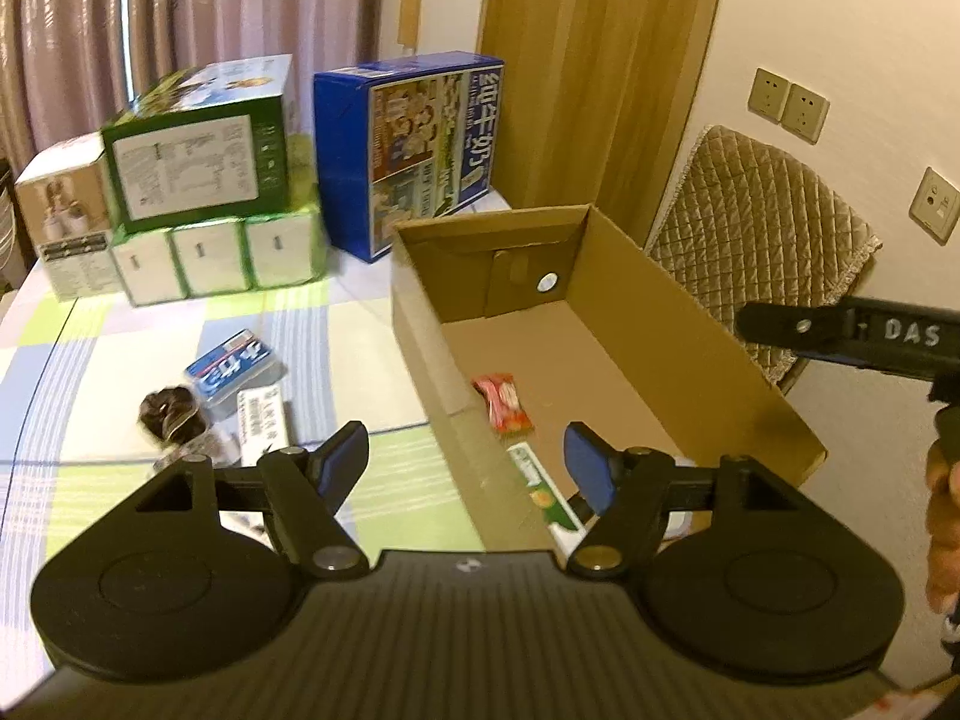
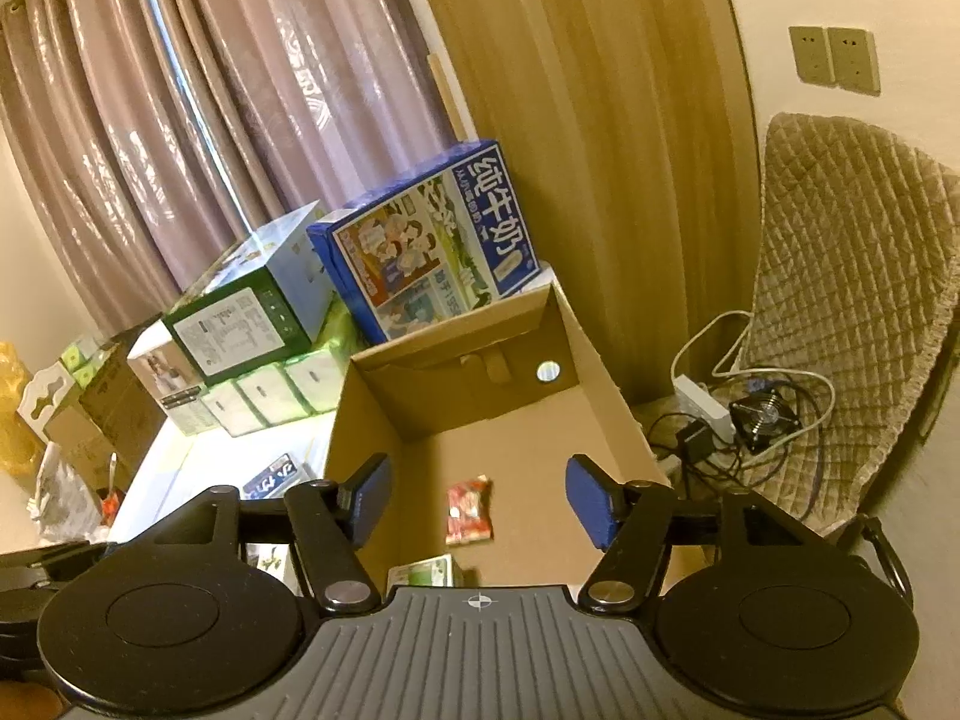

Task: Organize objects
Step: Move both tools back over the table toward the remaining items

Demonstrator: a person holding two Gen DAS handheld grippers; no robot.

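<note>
Dark hair scrunchie [image 1: 171, 414], blue tissue pack [image 1: 235, 363] and white card [image 1: 262, 420]: on checked tablecloth [image 1: 78, 348], left of cardboard box [image 1: 690, 330]. Left gripper [image 1: 468, 462]: spread wide, empty, straddling box wall. Red snack packet [image 1: 503, 403], green-white packet [image 1: 543, 495]: inside box. Right gripper [image 2: 477, 501]: wide, empty, above box.

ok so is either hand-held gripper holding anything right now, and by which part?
No. The left hand-held gripper and right hand-held gripper are both open with nothing between the fingers; the red snack packet lies loose in the cardboard box.
</note>
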